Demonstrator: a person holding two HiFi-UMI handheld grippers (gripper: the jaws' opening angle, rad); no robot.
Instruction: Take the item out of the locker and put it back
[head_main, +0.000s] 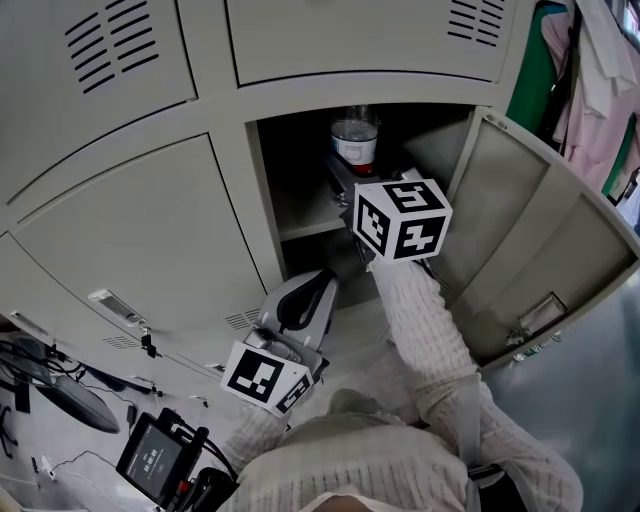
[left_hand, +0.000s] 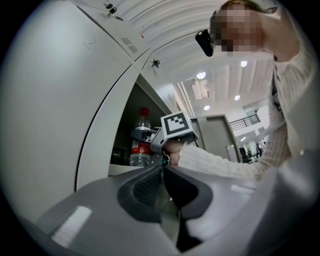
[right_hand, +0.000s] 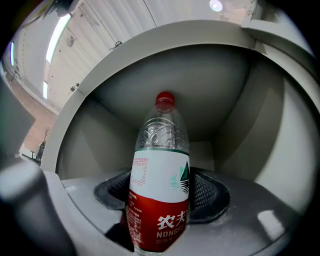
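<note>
We had our right tool (right_hand: 161, 200) clamped on the water bottle (right_hand: 160, 150), which stood upright on the shelf (head_main: 305, 226) inside the open locker (head_main: 262, 190). Our left tool (left_hand: 162, 190) hung lower, outside, jaws together and empty. By our judgement the bottle was gripped but not yet out; withdrawal and return both remained.

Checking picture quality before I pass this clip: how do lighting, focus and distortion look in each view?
Head view: sharp and evenly lit, though the beige metal locker is dark inside behind the clear plastic water bottle with a red label; locker edges bow. Left gripper view: strong fisheye, glaring ceiling lights, blurred close foreground. Right gripper view: bottle sharp, label readable, black corners.
</note>
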